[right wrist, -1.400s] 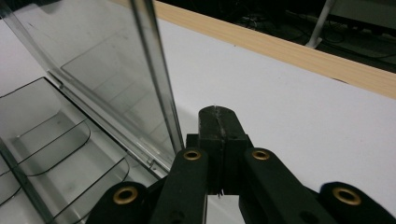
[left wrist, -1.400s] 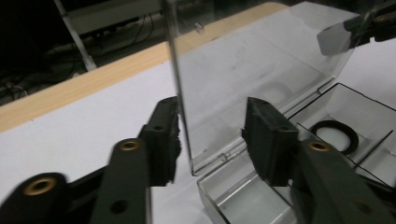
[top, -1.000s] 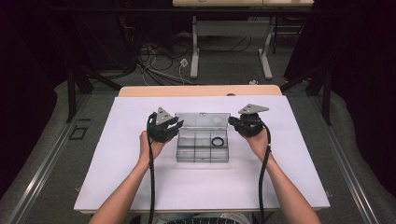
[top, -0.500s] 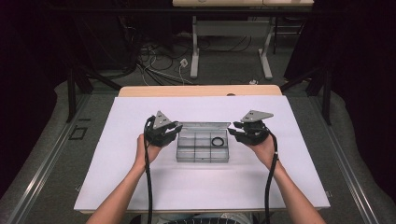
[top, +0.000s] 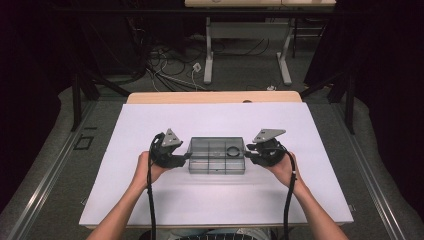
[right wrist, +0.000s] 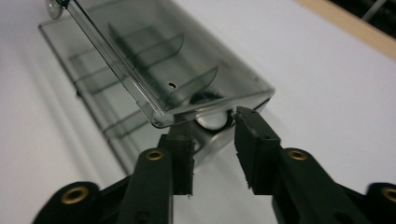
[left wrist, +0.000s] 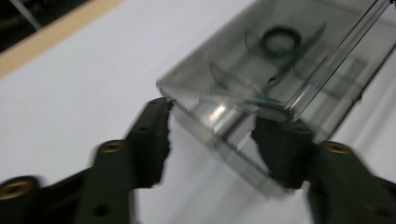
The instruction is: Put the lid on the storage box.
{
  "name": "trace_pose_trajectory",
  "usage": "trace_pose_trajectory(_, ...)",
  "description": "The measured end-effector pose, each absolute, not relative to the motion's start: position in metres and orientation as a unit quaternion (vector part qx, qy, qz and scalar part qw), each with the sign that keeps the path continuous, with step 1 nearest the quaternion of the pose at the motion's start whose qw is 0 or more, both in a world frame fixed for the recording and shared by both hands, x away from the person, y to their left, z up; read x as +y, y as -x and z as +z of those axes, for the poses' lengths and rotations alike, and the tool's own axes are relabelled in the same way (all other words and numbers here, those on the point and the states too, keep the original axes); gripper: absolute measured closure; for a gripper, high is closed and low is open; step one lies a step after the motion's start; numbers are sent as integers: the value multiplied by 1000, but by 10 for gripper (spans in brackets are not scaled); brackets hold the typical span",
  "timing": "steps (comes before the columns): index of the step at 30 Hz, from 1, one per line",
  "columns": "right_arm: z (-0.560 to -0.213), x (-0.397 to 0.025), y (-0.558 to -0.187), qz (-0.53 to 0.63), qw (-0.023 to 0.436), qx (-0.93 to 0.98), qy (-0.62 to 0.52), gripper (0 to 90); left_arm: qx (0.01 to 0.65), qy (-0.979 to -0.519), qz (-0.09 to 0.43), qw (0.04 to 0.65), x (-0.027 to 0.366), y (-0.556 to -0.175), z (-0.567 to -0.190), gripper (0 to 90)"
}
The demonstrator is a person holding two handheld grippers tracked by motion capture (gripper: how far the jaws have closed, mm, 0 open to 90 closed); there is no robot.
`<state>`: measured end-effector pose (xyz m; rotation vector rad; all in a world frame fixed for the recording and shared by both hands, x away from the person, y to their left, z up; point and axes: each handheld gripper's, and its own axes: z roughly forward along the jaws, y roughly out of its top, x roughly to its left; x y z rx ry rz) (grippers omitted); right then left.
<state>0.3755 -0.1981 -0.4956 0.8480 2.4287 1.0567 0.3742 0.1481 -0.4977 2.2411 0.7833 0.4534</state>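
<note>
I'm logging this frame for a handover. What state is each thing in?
Clear compartment box: flat on the white table, lid looks part-raised.
Black ring: lying in a rear compartment.
Left hand-held gripper: jaws open, astride the box's end.
Right hand-held gripper: jaws open at the other end.

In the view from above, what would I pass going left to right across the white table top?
Left gripper → clear plastic box → right gripper, all on the white table.
</note>
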Motion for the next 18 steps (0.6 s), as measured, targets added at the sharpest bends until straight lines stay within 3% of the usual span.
trace_pose_trajectory(4,-501,-208,-364,331,145,877,-317,380,315,-877,159,325,166,-360,-504,237)
trace_pose_trajectory(5,-502,-211,-361,326,137,880,-317,321,316,-878,159,322,171,-356,-506,158)
trace_pose_trajectory(8,-506,-220,-352,332,125,874,-332,198,321,-878,156,318,181,-347,-509,98)
trace_pose_trajectory(13,-509,-234,-341,326,107,873,-348,93,326,-878,154,315,191,-334,-512,18)
trace_pose_trajectory(18,-516,-243,-332,332,106,866,-358,0,332,-877,152,312,197,-326,-516,1)
